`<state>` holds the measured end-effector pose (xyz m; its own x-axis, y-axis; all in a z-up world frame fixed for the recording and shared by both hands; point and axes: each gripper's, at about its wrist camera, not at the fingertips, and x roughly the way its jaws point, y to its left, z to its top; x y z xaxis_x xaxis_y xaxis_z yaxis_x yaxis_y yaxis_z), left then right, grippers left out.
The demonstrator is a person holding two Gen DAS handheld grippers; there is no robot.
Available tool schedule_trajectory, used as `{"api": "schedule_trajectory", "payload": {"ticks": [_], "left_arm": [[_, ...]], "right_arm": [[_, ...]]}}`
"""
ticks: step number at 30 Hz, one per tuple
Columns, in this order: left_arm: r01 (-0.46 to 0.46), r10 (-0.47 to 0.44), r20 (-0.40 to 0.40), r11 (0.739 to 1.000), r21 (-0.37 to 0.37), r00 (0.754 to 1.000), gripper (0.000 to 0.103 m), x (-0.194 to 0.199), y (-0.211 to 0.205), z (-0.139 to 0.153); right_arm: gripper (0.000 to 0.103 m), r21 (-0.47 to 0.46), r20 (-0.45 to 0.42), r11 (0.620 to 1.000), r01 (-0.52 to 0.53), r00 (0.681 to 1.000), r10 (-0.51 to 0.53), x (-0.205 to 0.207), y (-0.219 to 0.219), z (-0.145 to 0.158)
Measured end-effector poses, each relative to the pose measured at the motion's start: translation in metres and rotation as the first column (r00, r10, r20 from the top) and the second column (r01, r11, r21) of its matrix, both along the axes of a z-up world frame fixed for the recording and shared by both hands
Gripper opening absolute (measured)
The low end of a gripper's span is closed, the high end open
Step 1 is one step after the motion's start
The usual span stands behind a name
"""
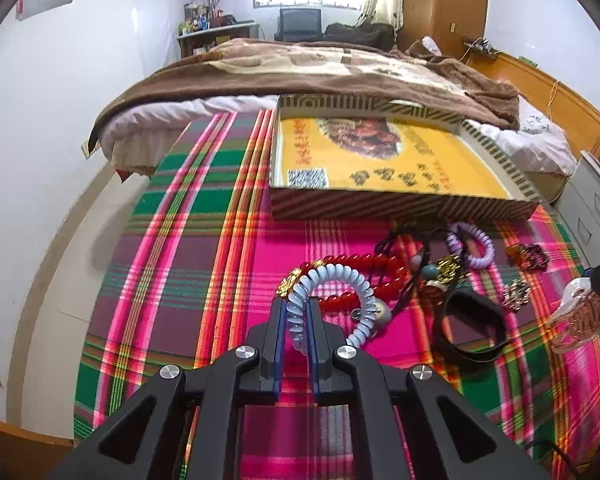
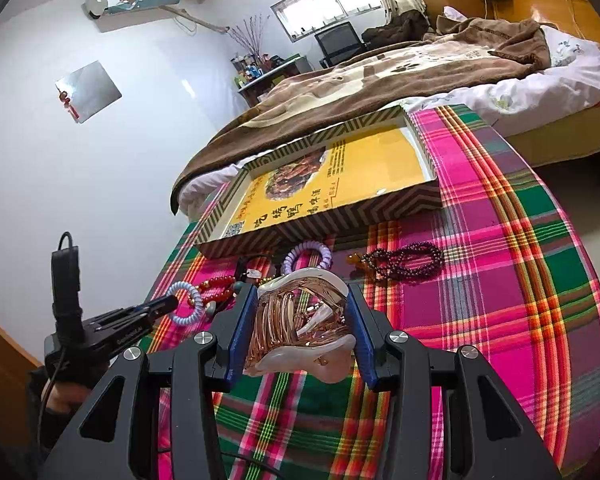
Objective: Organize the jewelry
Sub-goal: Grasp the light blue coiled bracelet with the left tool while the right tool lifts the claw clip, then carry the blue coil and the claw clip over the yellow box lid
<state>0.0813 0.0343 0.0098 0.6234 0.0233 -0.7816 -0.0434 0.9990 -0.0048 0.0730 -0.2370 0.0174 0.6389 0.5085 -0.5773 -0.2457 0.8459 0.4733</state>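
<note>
Fingers [image 1: 296, 316] of the left gripper were pinched shut on a pale-blue spiral coil bracelet [image 1: 350, 280] just before the striped cardboard box [image 1: 400, 208]; that springy coil could slip free. Right fingers [image 2: 300, 320] clamped a translucent amber hair claw [image 2: 300, 324].

Left wrist view: hair claw [image 1: 580, 320] cut off at right edge, box [image 1: 400, 208] hides bench's far edge. Right wrist view: hair claw [image 2: 300, 328] covers the bead pile [image 2: 220, 286]; box print unreadable.
</note>
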Motion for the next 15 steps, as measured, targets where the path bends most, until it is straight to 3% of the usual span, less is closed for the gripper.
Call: {"api": "schedule_trajectory", "payload": {"ticks": [15], "left_arm": [[0.052,-0.047,0.126,0.998,-0.036,0.991,0.010,-0.006,-0.006,0.059]], "right_arm": [[0.045,-0.038,0.098,0.998,0.043,0.994,-0.039,0.006,-0.006,0.045]]}}
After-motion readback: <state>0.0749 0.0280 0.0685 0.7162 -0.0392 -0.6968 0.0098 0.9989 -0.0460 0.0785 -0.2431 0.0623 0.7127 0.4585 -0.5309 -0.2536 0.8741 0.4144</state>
